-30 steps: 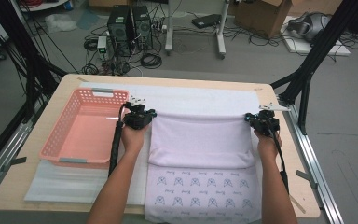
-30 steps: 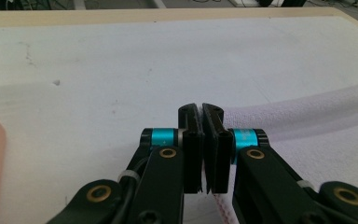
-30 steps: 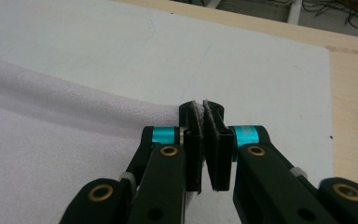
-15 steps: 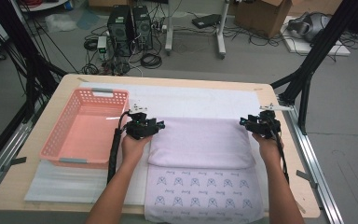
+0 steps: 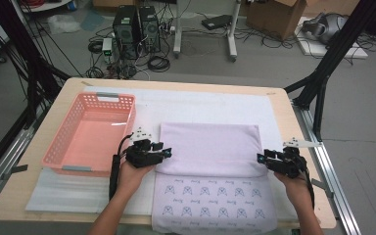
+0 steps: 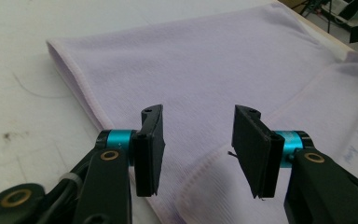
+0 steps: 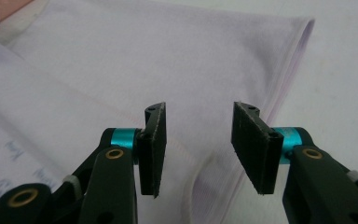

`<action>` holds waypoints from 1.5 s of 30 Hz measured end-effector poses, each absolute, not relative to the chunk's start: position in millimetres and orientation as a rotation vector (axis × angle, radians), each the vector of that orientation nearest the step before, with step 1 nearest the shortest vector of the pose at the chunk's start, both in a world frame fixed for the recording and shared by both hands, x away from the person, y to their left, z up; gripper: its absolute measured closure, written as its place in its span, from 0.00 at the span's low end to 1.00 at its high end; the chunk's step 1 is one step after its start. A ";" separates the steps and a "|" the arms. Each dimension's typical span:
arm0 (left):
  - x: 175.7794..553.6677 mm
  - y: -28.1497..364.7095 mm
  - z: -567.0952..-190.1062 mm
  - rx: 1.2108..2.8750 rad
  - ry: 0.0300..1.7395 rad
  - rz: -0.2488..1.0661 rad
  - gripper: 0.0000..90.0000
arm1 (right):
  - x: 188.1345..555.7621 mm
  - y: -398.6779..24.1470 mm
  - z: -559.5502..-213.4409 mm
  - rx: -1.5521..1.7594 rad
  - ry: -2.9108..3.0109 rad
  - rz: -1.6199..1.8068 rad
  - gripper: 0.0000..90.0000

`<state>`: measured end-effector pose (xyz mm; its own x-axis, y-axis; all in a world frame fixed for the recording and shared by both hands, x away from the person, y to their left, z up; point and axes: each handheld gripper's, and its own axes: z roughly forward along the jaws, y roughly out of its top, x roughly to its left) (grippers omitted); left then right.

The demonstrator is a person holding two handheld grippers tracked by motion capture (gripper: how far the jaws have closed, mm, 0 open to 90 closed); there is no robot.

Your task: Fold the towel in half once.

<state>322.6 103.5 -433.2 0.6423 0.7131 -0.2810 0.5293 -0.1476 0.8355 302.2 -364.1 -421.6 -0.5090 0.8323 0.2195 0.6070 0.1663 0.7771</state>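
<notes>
Towel [image 5: 206, 149], pale lilac, lies folded partway over itself near the table's [image 5: 39, 188] front edge, its printed lower half bare toward the person, right of the pink basket [image 5: 90, 137]. Left gripper [image 5: 157, 154] and right gripper [image 5: 265, 160] sit at the fold's two front corners, jaws having just opened, nothing pinched between them. One fold looks just laid down; the next move likely calls for regripping two corners evenly so the second fold lands square
</notes>
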 end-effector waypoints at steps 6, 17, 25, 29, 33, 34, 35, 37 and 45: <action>309.7 100.6 -448.5 1.925 1.015 0.166 0.86 | 290.9 -360.6 -435.6 1.359 2.252 1.229 0.78; 257.9 112.6 -441.2 1.829 0.902 0.254 0.95 | 245.3 -362.8 -430.6 1.207 2.240 1.253 0.93; 234.4 117.1 -441.7 1.816 0.871 0.243 0.96 | 226.0 -366.5 -437.6 1.222 2.252 1.294 0.93; 223.1 121.6 -441.5 1.802 0.846 0.226 0.96 | 215.2 -369.4 -436.0 1.205 2.251 1.307 0.93; 212.3 121.8 -440.8 1.804 0.820 0.223 0.96 | 205.4 -371.2 -435.2 1.211 2.237 1.317 0.93; 208.6 121.6 -440.5 1.803 0.813 0.224 0.96 | 203.1 -371.4 -435.5 1.211 2.234 1.316 0.93; 206.2 121.5 -440.3 1.802 0.812 0.218 0.96 | 200.1 -372.1 -435.3 1.205 2.236 1.311 0.93; 200.3 121.7 -439.5 1.801 0.807 0.219 0.96 | 195.7 -372.9 -434.8 1.202 2.236 1.315 0.93; 178.9 120.9 -439.3 1.809 0.808 0.225 0.96 | 177.7 -377.0 -434.7 1.204 2.248 1.337 0.93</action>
<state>178.9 120.9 -439.3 0.7505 0.6215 -0.2248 0.4156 -0.1793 0.8917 177.7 -377.0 -434.7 -0.6219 0.7622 0.1794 0.5216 0.2324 0.8209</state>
